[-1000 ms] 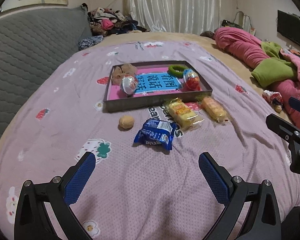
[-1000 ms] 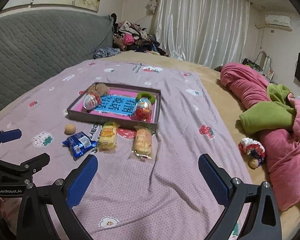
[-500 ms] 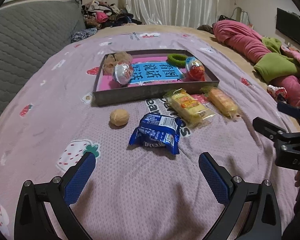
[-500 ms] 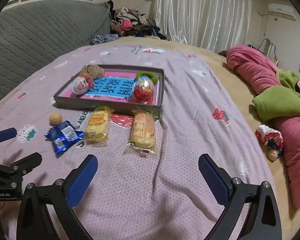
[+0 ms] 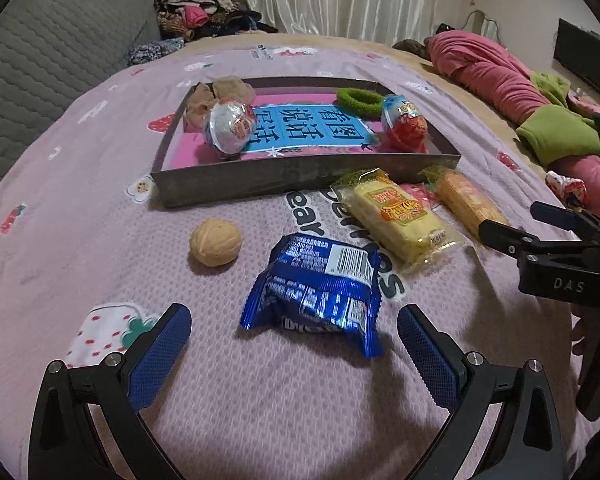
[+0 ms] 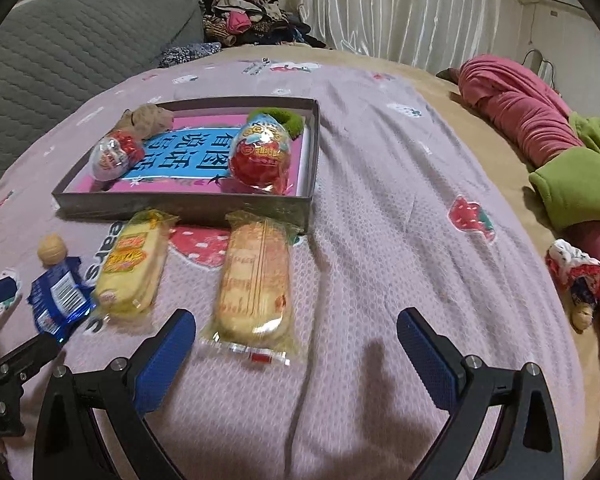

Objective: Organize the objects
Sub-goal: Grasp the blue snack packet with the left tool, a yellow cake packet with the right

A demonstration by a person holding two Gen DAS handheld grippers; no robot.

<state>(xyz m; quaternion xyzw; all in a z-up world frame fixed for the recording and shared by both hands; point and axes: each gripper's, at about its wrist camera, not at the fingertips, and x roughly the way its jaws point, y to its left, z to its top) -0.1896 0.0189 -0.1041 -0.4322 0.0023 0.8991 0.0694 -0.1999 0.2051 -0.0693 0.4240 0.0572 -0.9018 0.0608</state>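
A grey tray (image 5: 236, 184) (image 6: 180, 204) lies on the pink bedspread and holds two wrapped toy eggs (image 5: 230, 128) (image 6: 262, 156), a green ring (image 5: 358, 100) and brown cloth. In front of it lie a walnut (image 5: 216, 242), a blue biscuit packet (image 5: 316, 294) (image 6: 56, 300), a yellow cake packet (image 5: 396, 216) (image 6: 134, 268) and an orange cake packet (image 6: 254, 284) (image 5: 466, 200). My left gripper (image 5: 294, 342) is open just short of the blue packet. My right gripper (image 6: 296, 344) is open just short of the orange packet.
A grey quilted headboard (image 5: 40, 64) stands on the left. Rumpled pink and green bedding (image 6: 540, 120) lies on the right, with a small doll (image 6: 578, 280) beside it. A heap of clothes (image 6: 252, 20) sits at the far end of the bed.
Both grippers have moved forward and down towards the packets in front of the tray. The objects have not moved, and both grippers stay open.
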